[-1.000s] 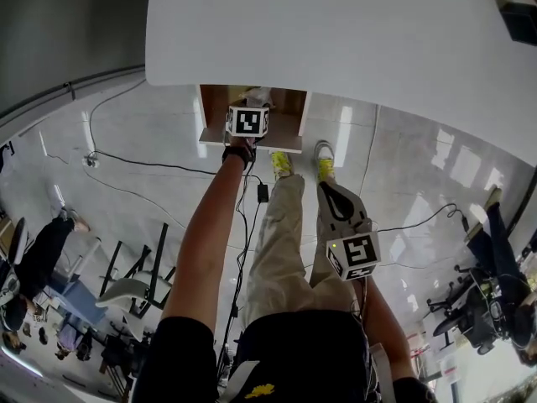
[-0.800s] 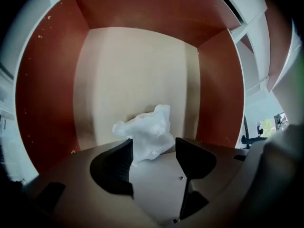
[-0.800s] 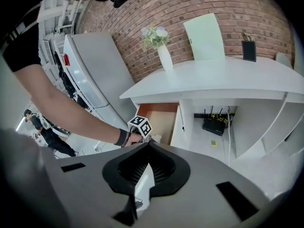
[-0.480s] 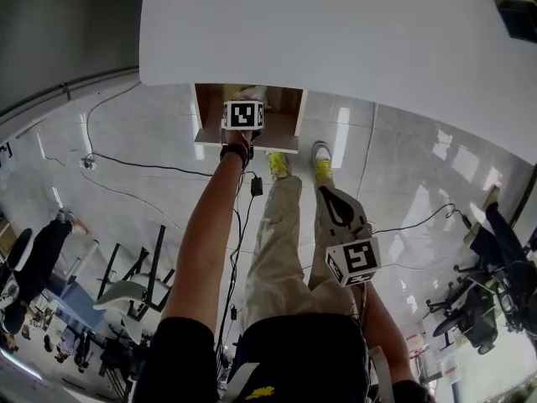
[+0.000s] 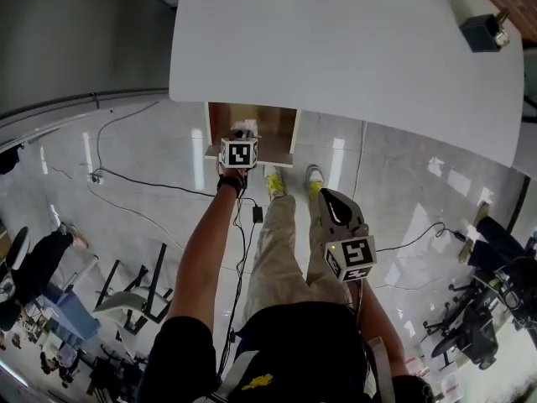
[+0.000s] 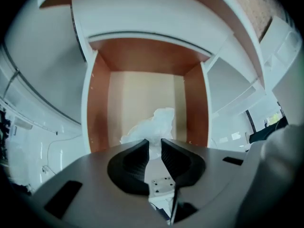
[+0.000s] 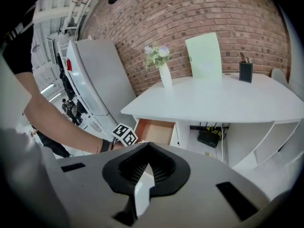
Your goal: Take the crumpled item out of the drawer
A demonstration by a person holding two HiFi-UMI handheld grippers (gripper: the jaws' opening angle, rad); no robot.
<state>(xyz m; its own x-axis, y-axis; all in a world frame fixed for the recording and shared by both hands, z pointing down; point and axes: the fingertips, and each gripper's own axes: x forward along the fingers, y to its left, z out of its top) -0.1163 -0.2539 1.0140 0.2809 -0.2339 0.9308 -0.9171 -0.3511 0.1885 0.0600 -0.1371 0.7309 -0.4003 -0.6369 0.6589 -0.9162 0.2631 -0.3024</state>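
Left gripper view alone shows left gripper (image 6: 154,142) jaws closing on crumpled item (image 6: 154,121), 12 o'clock; drawer (image 6: 99,108) walls stand clear. Right gripper (image 7: 148,146) pressed together.

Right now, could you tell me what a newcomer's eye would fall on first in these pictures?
The crumpled white item lying in the open brown wooden drawer under the white tabletop stands out first. The left gripper is at that drawer, its jaws closing with the item between them. The right gripper hangs shut beside the person's leg.
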